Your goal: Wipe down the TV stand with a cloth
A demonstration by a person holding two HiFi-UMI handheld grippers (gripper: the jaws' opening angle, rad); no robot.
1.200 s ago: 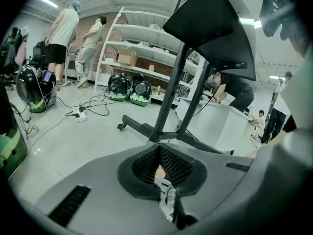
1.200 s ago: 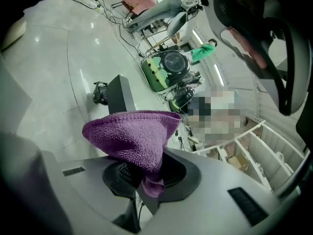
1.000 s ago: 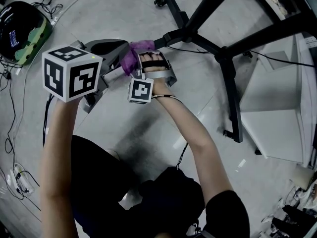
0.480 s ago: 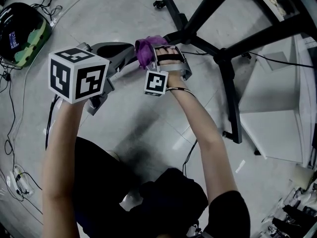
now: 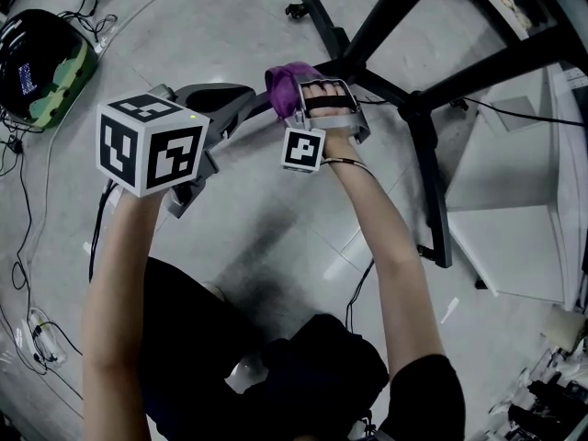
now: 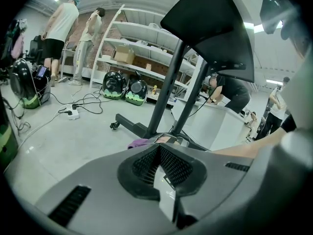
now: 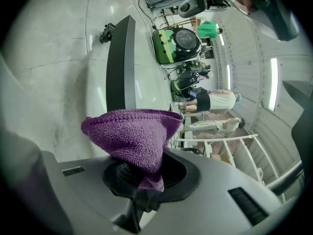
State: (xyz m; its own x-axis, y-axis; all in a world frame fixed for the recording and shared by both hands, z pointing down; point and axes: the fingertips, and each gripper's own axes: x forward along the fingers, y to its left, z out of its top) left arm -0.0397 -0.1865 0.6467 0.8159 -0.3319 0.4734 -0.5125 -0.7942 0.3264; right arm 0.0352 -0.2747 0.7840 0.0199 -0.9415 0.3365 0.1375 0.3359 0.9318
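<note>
1. Area: grey polished floor carrying the black TV stand.
2. Right gripper: jaws clamped on the purple cloth, which bunches out ahead of them.
3. Cloth position: over the TV stand's base, near the leg junction; contact cannot be confirmed.
4. Left gripper: jaws pressed together, nothing between them, just beside the right gripper.

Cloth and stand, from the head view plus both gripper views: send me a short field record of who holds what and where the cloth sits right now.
right gripper: shut on the purple cloth
left gripper: jaws together, nothing between them
cloth shape: bunched, fanning out ahead of the jaws
cloth position: at the black stand leg that lies along the floor
cloth contact with leg: cannot tell
left gripper position: beside the right gripper, to its left
caster: at the far end of that leg
</note>
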